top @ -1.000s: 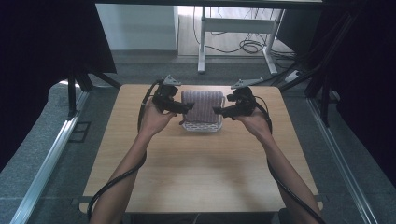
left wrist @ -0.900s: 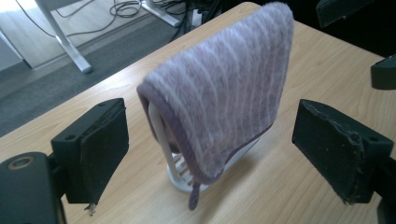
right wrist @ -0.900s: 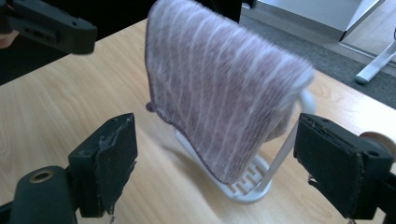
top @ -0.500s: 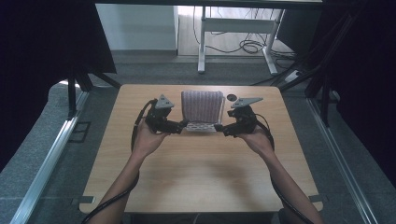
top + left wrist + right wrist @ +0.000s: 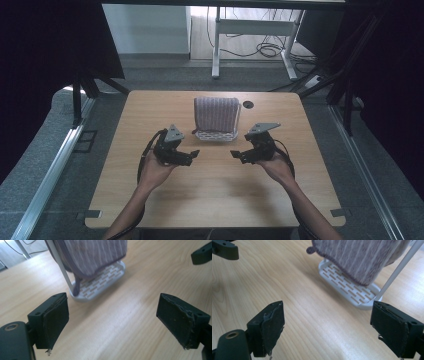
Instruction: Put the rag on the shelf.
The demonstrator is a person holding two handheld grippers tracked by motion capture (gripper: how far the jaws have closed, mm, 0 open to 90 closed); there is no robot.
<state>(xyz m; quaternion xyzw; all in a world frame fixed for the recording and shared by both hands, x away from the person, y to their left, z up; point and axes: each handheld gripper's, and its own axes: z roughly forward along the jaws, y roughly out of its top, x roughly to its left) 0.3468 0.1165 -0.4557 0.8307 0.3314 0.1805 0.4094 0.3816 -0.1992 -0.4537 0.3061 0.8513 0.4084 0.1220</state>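
A purple-grey striped cloth [image 5: 216, 113] hangs over a white wire rack with a slotted base [image 5: 215, 135] at the back middle of the wooden table [image 5: 150, 200]. My left gripper [image 5: 191, 157] is in front and left of the rack, jaws wide open and empty. My right gripper [image 5: 236, 157] mirrors it at the front right, also open and empty. In the left gripper view the left gripper [image 5: 115, 322] points at the cloth [image 5: 95, 255] and the base [image 5: 100, 282]. In the right gripper view the right gripper [image 5: 332, 327] faces the cloth [image 5: 362, 257], the base [image 5: 349, 287] and an upright rod [image 5: 399, 267].
A dark cable hole [image 5: 248, 104] sits in the table right of the rack. Beyond the far edge stand white desk legs [image 5: 216, 45] with cables on the floor. Black curtains flank both sides. A metal rail [image 5: 50, 170] runs along the left.
Both grippers have drawn back from the sides of the cloth toward the person and sunk lower. The cloth stays draped on the rack.
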